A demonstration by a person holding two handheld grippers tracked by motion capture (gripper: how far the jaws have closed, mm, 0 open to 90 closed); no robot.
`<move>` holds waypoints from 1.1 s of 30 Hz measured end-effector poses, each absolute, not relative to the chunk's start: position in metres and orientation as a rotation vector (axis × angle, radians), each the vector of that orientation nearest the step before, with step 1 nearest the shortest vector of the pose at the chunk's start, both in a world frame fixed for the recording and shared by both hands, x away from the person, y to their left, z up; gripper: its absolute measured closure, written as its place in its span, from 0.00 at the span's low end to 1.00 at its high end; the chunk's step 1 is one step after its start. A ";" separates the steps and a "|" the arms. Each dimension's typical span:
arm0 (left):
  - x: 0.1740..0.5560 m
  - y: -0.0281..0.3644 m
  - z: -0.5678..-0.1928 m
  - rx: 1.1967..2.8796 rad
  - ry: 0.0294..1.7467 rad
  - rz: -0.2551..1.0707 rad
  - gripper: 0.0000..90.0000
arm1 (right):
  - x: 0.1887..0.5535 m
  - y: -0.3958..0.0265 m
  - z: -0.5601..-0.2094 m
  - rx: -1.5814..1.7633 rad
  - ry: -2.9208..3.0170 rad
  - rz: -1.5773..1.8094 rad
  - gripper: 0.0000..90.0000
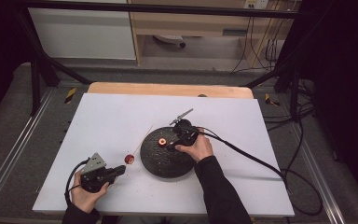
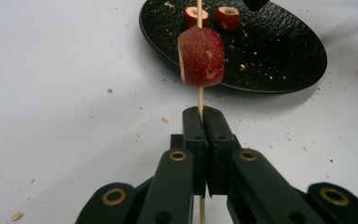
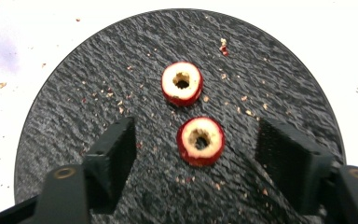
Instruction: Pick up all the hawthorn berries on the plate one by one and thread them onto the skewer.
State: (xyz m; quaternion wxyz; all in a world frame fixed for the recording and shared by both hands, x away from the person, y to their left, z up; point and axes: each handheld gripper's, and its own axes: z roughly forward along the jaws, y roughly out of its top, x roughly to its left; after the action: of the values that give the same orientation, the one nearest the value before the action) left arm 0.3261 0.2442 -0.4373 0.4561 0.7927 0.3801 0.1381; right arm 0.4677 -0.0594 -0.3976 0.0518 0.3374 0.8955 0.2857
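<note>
cored fruit (image 3: 200,141) lies between right gripper (image 3: 196,144) jaws

Right gripper (image 1: 171,145) over black plate (image 1: 161,163) — left gripper (image 1: 121,171) holds skewered fruit (image 1: 129,159)

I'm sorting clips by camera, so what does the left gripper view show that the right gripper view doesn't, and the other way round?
Left gripper view: the left gripper shut on a thin wooden skewer that carries one red fruit piece. Right gripper view: the right gripper with jaws apart either side of the nearer cored fruit piece, pads not touching it. Both: the black plate with two cored pieces, and crumbs on the white table.
</note>
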 end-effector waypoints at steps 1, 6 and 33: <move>0.326 0.244 -0.437 1.957 0.936 0.341 0.98 | 0.469 -0.058 -0.398 1.023 2.733 0.863 0.37; 0.327 0.244 -0.437 1.957 0.942 0.337 0.98 | 0.476 -0.051 -0.400 1.023 2.775 0.818 0.48; 0.326 0.241 -0.438 1.979 0.936 0.337 0.98 | 0.488 -0.048 -0.409 1.109 2.856 0.702 0.67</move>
State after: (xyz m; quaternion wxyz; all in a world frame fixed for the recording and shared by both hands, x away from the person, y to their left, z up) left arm 0.3259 0.2414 -0.4375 0.4470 0.7991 0.3782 0.1362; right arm 0.4884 -0.0484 -0.4087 -0.0005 0.3528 0.9087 0.2232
